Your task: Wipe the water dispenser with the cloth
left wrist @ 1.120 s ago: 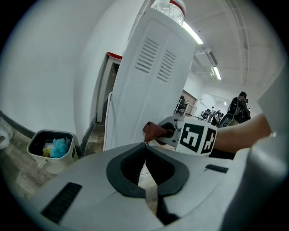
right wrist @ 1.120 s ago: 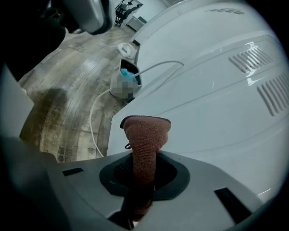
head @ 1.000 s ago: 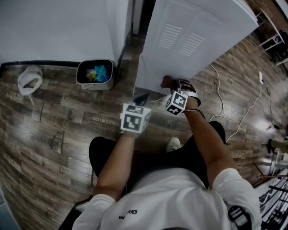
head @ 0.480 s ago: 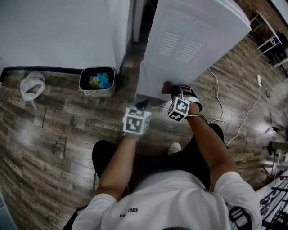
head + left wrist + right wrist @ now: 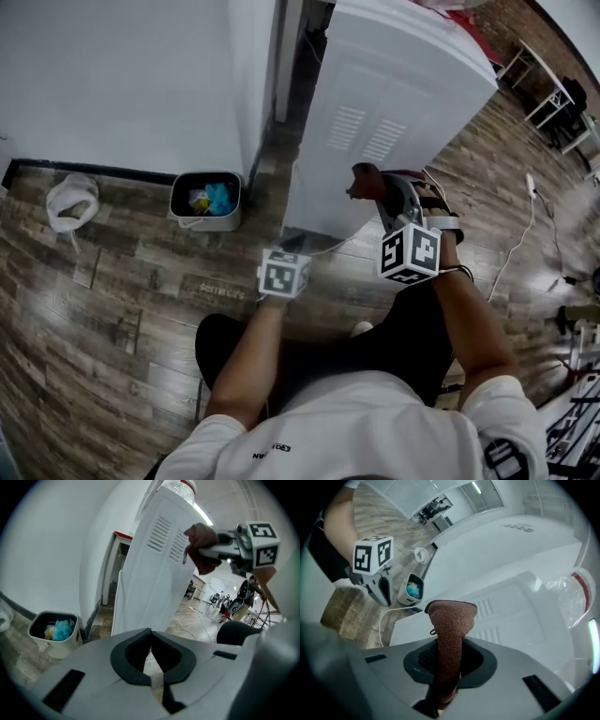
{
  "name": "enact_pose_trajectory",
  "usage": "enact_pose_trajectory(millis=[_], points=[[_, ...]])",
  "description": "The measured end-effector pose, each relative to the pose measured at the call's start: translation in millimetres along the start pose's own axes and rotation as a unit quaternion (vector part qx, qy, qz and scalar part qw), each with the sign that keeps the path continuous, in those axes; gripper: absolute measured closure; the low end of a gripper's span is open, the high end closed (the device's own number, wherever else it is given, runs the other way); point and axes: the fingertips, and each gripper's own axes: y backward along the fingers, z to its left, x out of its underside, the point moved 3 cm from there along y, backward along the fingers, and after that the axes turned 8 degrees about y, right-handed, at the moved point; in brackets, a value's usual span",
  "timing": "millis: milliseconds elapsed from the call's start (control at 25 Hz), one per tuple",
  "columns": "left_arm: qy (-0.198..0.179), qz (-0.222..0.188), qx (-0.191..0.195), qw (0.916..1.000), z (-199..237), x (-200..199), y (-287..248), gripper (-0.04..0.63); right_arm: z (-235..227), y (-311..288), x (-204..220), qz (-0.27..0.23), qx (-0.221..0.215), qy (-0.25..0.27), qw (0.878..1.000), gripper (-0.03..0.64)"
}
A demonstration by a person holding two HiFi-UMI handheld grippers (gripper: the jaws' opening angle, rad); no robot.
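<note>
right gripper (image 5: 446,670) clamps the brown cloth (image 5: 451,620), its length running straight out along the jaws toward the water dispenser's (image 5: 398,89) vented panel; left gripper (image 5: 152,660) closed, empty.

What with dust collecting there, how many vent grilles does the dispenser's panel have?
2, side by side on the water dispenser panel: left grille, right grille. Other faces are hidden.

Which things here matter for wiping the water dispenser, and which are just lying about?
For the job:
- water dispenser
- brown cloth, clamped in the right hand-held gripper

Lying about:
- waste bin with rubbish in it
- white bag on the floor
- white cable on the floor
- left hand-held gripper, shut and empty
</note>
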Motion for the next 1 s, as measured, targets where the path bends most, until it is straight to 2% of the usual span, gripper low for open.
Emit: enact_pose_trajectory(millis=[160, 360, 480, 600, 720, 1000], points=[[-0.006, -0.009, -0.006, 0.9999, 2, -5, 4, 0.606, -77, 29, -22, -0.012, 0.088, 0.017, 0.996, 0.561], [-0.018, -0.033, 0.000, 0.9993, -5, -20, 16, 0.606, -176, 57, -49, -0.024, 0.191, 0.020, 0.981, 0.560], [-0.019, -0.037, 0.004, 0.9991, -6, -19, 17, 0.606, -220, 68, -67, -0.029, 0.232, 0.025, 0.972, 0.560], [-0.011, -0.038, 0.003, 0.9992, -3, -16, 19, 0.606, -244, 67, -86, -0.029, 0.248, 0.039, 0.968, 0.561], [-0.015, -0.049, 0.007, 0.9987, -7, -20, 23, 0.606, -250, 57, -100, -0.024, 0.242, 0.053, 0.968, 0.561], [-0.020, -0.051, 0.013, 0.9984, -10, -20, 23, 0.606, -219, 28, -104, -0.008, 0.201, 0.065, 0.977, 0.561]])
